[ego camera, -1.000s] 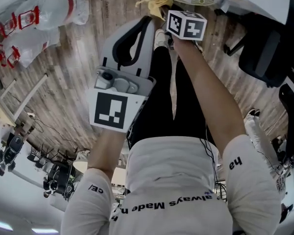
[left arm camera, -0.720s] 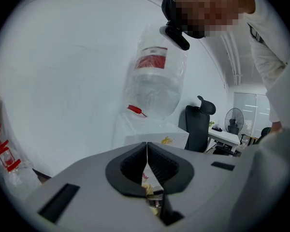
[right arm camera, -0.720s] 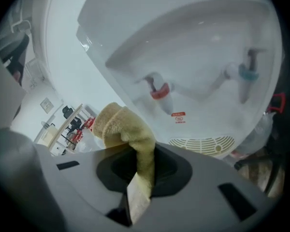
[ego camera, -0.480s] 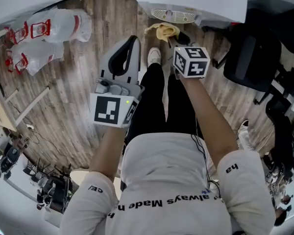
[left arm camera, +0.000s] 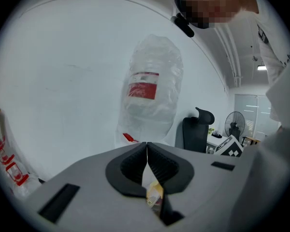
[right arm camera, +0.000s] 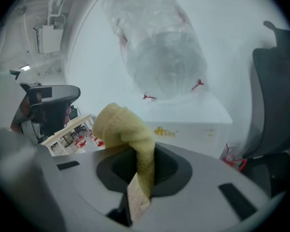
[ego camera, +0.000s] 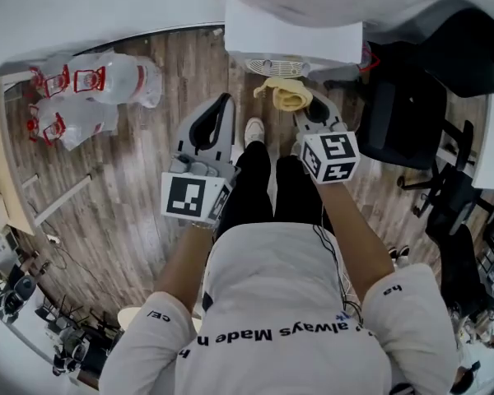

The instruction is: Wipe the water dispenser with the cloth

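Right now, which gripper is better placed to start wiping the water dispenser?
The right gripper. It is shut on the yellow cloth and points at the water dispenser. The left gripper is shut with nothing in it.

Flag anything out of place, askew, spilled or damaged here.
Nothing looks spilled or broken. The one oddity is that the bottle standing on top of the water dispenser is wrapped in crinkled clear plastic. The cloth is bunched up in the right gripper's shut jaws, which fits the job.
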